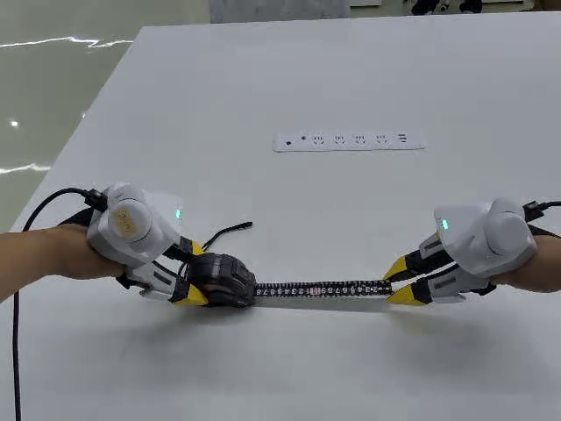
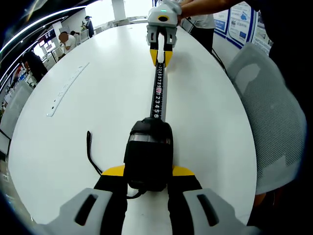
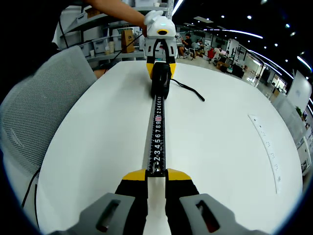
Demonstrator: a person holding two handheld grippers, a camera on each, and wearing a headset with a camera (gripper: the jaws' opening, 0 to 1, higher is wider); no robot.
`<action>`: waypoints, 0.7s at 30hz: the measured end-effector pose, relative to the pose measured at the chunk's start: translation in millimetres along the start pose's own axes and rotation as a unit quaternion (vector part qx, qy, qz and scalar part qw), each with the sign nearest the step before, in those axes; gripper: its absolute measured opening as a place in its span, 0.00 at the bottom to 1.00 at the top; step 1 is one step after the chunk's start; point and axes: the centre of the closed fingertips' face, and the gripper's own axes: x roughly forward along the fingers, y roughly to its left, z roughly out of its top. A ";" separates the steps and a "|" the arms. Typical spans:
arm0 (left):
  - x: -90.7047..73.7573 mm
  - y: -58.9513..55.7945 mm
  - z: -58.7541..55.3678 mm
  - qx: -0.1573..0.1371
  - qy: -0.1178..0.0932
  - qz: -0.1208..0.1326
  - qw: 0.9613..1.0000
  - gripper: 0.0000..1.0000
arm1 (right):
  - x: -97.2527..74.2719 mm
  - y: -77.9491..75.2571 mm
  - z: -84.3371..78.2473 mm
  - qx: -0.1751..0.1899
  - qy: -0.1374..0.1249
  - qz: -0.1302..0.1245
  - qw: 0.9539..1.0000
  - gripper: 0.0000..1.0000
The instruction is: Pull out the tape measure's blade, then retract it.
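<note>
The black tape measure case [image 1: 221, 279] lies low over the white table, and my left gripper [image 1: 191, 272] is shut on it. In the left gripper view the case [image 2: 148, 152] sits between the yellow-tipped fingers [image 2: 113, 172]. Its black blade [image 1: 323, 288] with white numbers runs right to my right gripper [image 1: 401, 282], which is shut on the blade's end. The right gripper view shows the blade [image 3: 157, 139] stretching from its yellow fingertips [image 3: 134, 175] to the case [image 3: 160, 81] and the left gripper [image 3: 160, 61] beyond. My right gripper [image 2: 160, 55] appears at the far end of the blade [image 2: 158, 93].
A white power strip [image 1: 349, 140] lies flat on the table [image 1: 263, 79] beyond the blade. The case's black wrist strap [image 1: 226, 231] trails behind it. A black cable [image 1: 16, 289] hangs off the left edge. A grey mesh chair [image 2: 269, 98] stands at the near side.
</note>
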 end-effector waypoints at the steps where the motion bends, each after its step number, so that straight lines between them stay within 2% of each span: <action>1: -0.5 -1.0 1.6 0.000 0.000 0.000 1.000 0.26 | -0.2 0.2 0.0 0.001 0.000 0.000 1.000 0.11; 5: -1.5 -4.6 5.6 0.000 0.001 0.000 1.000 0.26 | -0.7 -0.5 -0.8 0.000 -0.001 0.001 1.000 0.11; 11: -0.6 -1.5 2.4 0.000 0.001 0.001 1.000 0.26 | -1.7 -0.3 -1.3 0.001 -0.001 0.001 1.000 0.11; 19: -2.1 -5.8 8.2 0.001 0.001 0.000 1.000 0.26 | -3.5 0.1 -1.7 0.001 -0.001 0.001 1.000 0.11; 21: -1.7 -4.5 6.1 0.000 0.001 0.001 1.000 0.26 | -3.4 -0.6 -3.1 0.001 -0.001 0.001 1.000 0.11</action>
